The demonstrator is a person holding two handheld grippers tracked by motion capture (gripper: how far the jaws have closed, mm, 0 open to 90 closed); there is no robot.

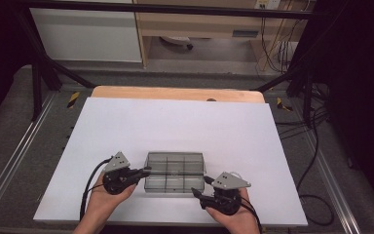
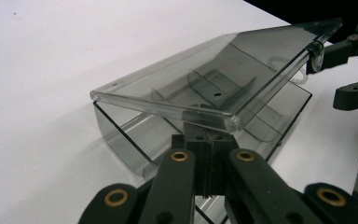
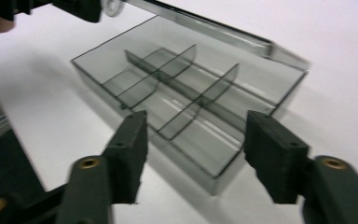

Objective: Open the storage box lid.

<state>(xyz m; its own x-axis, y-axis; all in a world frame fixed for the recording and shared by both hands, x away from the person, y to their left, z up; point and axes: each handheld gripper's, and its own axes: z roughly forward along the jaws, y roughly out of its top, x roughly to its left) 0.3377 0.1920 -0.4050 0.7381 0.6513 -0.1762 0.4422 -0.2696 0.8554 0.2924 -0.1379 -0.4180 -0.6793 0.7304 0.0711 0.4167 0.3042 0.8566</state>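
Left tongs (image 2: pixel 209 161) clenched on the lid (image 2: pixel 223 74), tilted up at its front edge | right tongs (image 3: pixel 196 149) spread wide, empty, just before the smoky divided box (image 3: pixel 186 102) | box sits on white bench (image 1: pixel 175 122), near the front edge.

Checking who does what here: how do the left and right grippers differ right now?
The left gripper has its fingers shut on the lid of the clear box, holding it raised; the right gripper is open, its fingers holding nothing, short of the box's near end. Both are black, each in one hand.
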